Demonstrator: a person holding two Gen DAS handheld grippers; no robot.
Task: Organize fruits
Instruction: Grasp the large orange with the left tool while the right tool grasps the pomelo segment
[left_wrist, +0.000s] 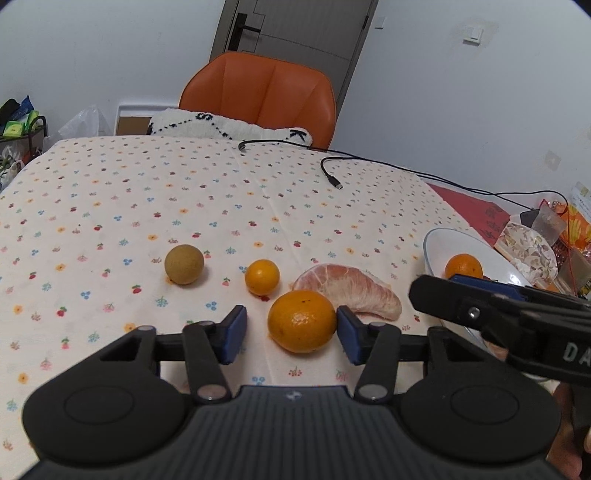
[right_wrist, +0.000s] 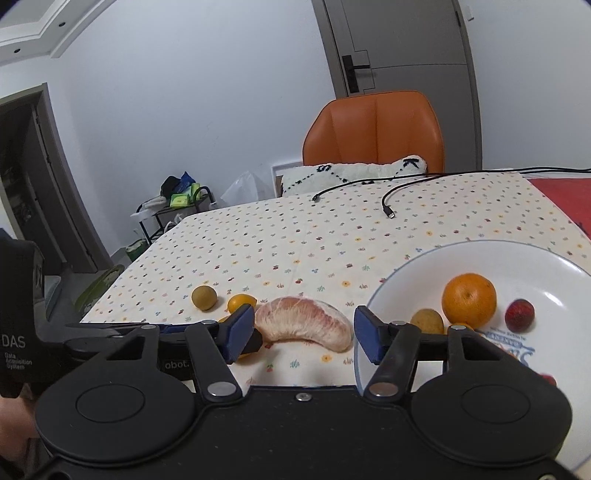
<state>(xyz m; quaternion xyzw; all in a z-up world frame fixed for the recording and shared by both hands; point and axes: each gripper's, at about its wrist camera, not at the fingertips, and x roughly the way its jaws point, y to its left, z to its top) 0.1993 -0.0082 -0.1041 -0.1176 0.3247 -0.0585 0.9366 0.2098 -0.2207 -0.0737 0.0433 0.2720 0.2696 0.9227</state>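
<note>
Tablecloth (left_wrist: 147, 192): matt woven cloth, small printed flowers, faint creases. Plate (right_wrist: 554, 266): glossy white glazed ceramic. Oranges (left_wrist: 301, 320): waxy, finely pitted peel, slight sheen. Peeled pomelo segment (right_wrist: 303, 323): dull, fibrous membrane. Brown round fruit (left_wrist: 184, 264): matt, rough skin. Left gripper (left_wrist: 291, 334): matt black plastic, blue rubbery pads, bright metal pivot pins. Chair (left_wrist: 260, 96): smooth orange leather-like upholstery.

Surface (left_wrist: 147, 192): round fruit (left_wrist: 184, 264) far L | small citrus (left_wrist: 262, 277) mid | pomelo segment (left_wrist: 351, 291) R | plate (right_wrist: 554, 269) far R, holds orange (right_wrist: 469, 300).
</note>
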